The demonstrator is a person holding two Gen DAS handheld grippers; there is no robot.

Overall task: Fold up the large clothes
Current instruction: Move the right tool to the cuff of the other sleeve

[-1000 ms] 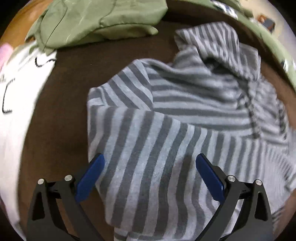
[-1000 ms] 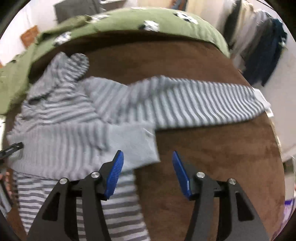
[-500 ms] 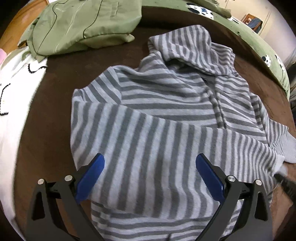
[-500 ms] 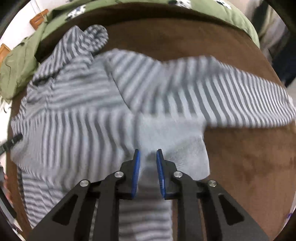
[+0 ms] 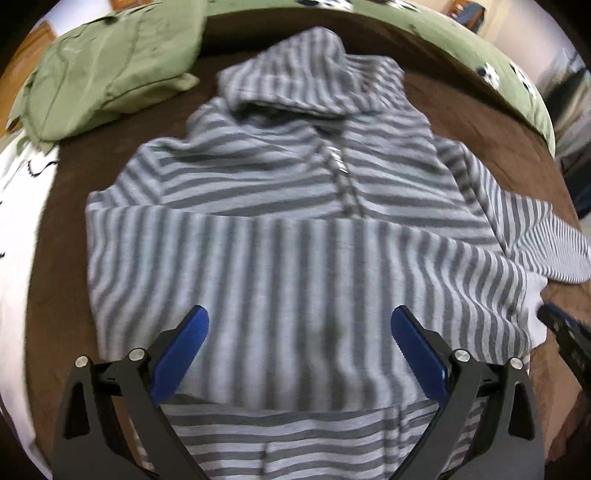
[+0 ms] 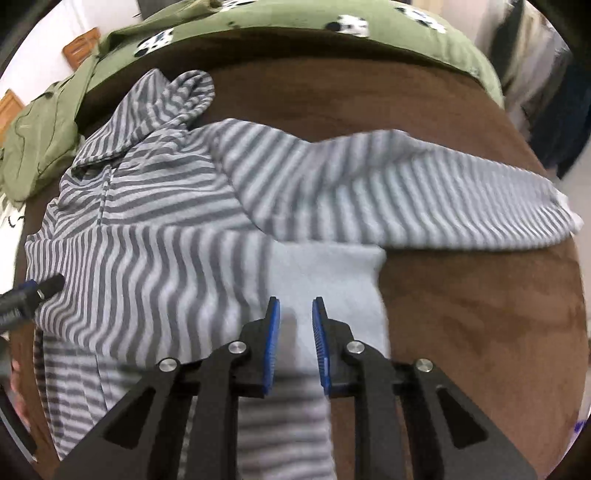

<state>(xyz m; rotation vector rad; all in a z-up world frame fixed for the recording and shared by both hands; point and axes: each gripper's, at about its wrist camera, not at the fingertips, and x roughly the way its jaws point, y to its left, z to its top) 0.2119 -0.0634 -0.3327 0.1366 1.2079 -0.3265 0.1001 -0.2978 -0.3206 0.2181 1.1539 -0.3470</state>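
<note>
A grey striped hoodie (image 5: pixel 295 206) lies front up on a brown blanket (image 5: pixel 62 258), hood at the far end. One sleeve is folded across the chest, its plain grey cuff (image 6: pixel 332 269) at the right side. My left gripper (image 5: pixel 299 332) is open and empty above the folded sleeve. My right gripper (image 6: pixel 295 314) is nearly shut, with the grey cuff cloth between its pads. The other sleeve (image 6: pixel 406 184) stretches out to the right in the right wrist view.
A folded green garment (image 5: pixel 110 62) lies at the far left. A green panda-print cover (image 6: pixel 295 26) runs along the far edge. White printed fabric (image 5: pixel 14 221) lies at the left. Hanging clothes (image 6: pixel 546 74) show at the far right.
My right gripper closed from wide open onto the cuff and moved over the hoodie. The left gripper drew back, so the whole hoodie front shows.
</note>
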